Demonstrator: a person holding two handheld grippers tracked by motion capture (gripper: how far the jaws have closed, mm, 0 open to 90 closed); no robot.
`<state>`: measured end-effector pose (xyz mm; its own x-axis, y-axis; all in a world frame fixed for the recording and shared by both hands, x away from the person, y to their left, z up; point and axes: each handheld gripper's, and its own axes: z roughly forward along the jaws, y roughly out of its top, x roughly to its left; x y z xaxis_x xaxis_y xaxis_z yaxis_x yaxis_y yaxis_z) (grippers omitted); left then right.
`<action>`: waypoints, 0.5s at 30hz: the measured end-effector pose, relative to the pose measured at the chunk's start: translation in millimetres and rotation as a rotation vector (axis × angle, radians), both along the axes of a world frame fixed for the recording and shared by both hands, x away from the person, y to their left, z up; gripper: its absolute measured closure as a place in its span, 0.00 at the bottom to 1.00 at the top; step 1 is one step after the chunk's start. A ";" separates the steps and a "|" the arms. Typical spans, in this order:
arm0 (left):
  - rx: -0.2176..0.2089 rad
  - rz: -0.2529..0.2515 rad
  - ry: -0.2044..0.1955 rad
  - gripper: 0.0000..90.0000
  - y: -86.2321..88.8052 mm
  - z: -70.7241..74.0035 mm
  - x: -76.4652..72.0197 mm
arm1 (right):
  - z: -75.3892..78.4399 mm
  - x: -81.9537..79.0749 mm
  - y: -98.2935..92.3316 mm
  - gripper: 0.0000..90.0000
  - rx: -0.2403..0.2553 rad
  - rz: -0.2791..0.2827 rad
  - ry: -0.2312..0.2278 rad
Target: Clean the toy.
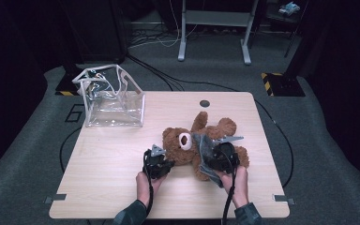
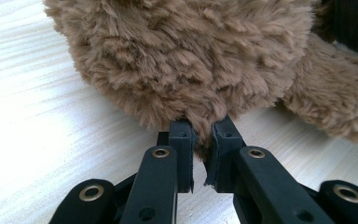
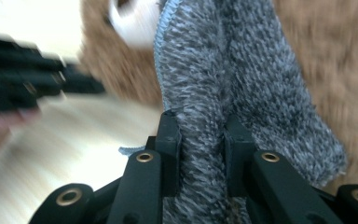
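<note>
Left gripper (image 2: 200, 154) pinches the teddy bear's (image 1: 178, 145) fur, bear lying mid-tabletop (image 1: 112, 164); right gripper (image 3: 200, 154) clamps the grey cloth (image 3: 242, 84) draped over its body (just beside the muzzle).

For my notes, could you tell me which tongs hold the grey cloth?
The right tongs pinch the grey cloth; the left tongs grip the teddy bear's brown fur instead.

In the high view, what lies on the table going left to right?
Clear bag → left tongs, pinching the teddy bear's fur → grey cloth draped on the bear, gripped by the right tongs.
</note>
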<state>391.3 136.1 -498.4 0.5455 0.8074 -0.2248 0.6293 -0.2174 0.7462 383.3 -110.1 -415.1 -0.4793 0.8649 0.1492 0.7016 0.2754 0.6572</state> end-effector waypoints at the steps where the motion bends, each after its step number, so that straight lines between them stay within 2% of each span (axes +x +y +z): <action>1: -0.002 0.000 0.001 0.91 0.3 -0.5 0.4 | 1.7 5.0 10.6 0.81 -0.001 0.008 -0.002; 2: -0.001 0.001 0.000 0.91 0.3 -0.6 0.5 | -1.7 9.1 15.5 0.81 -0.008 0.022 -0.005; 5: 0.001 0.002 0.001 0.91 0.5 -0.7 0.5 | -19.3 17.1 24.9 0.81 -0.027 0.027 0.056; 6: 0.001 0.002 0.001 0.91 0.5 -0.7 0.5 | -19.3 17.1 24.9 0.81 -0.027 0.027 0.056; 7: 0.005 0.000 0.006 0.91 1.6 -1.3 0.7 | -30.7 15.2 26.3 0.81 -0.033 0.027 0.080; 8: 0.005 0.000 0.006 0.91 1.6 -1.3 0.7 | -30.7 15.2 26.3 0.81 -0.033 0.027 0.080; 9: -0.002 0.004 0.010 0.91 1.7 -2.4 0.8 | -38.8 10.2 25.1 0.82 -0.043 0.032 0.085; 12: -0.008 0.004 0.007 0.91 1.9 -2.5 0.9 | -42.3 3.9 22.5 0.82 -0.061 0.029 0.097; 13: -0.009 0.005 0.007 0.91 1.9 -2.5 1.1 | -45.1 -0.5 17.0 0.82 -0.086 0.039 0.117; 15: -0.008 0.004 0.007 0.91 1.9 -3.0 1.0 | -46.2 -3.6 11.9 0.82 -0.095 0.031 0.138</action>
